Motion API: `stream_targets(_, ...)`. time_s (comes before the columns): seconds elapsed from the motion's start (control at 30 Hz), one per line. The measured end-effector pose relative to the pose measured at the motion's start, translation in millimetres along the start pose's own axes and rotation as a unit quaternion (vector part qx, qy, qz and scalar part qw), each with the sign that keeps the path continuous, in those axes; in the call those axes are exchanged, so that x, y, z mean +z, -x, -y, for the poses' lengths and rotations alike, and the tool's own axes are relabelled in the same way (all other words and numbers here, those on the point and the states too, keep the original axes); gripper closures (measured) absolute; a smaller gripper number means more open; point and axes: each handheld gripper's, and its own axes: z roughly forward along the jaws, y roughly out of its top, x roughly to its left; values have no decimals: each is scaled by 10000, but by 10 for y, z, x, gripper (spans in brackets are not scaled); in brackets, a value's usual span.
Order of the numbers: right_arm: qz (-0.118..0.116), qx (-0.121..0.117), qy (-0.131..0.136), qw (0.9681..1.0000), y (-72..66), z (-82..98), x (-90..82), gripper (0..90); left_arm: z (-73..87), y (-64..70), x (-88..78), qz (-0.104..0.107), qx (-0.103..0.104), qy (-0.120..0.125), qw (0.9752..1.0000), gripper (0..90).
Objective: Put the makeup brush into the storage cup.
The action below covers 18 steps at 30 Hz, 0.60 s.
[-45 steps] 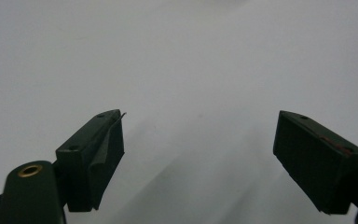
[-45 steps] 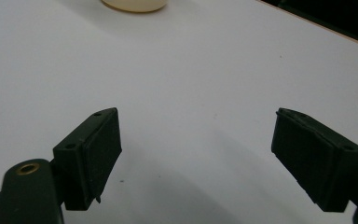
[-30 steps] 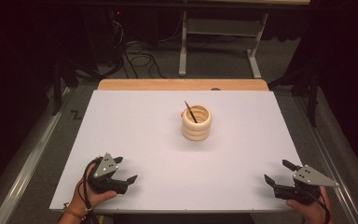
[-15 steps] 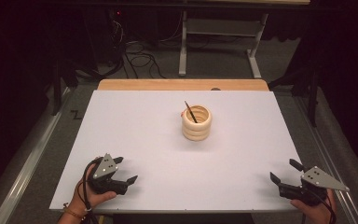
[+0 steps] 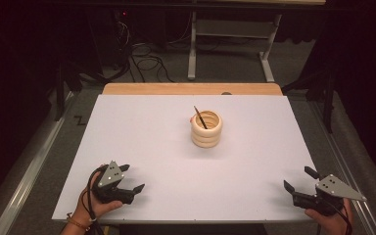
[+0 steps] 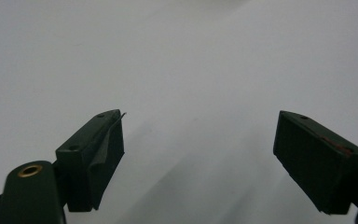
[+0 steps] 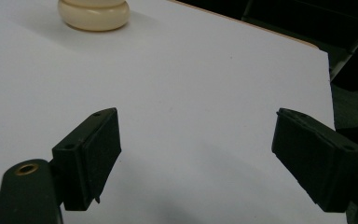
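3 stacked rings (image 5: 206, 129) mid-table (image 5: 142, 127) hold 1 leaning stick (image 5: 199, 117); left gripper (image 5: 132, 179) and right gripper (image 5: 297, 179) both gape, grasping nothing.

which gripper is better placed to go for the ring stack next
Probably the right gripper: its open jaws already face the stack of wooden rings. The left gripper, also open, faces bare white table.

no readable text, labels, brands, numbers or signs on anything in view
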Motion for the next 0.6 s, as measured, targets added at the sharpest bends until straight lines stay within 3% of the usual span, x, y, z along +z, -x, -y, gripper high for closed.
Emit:
stream_targets(0.17,-126,17,75,9999,-3,-9,-2,165,-2,-5,1,-20,-28,13,10000,171)
stream_targets(0.6,-32,34,102,9999,-30,-33,-19,164,-5,-10,-5,-32,-6,2,10000,171)
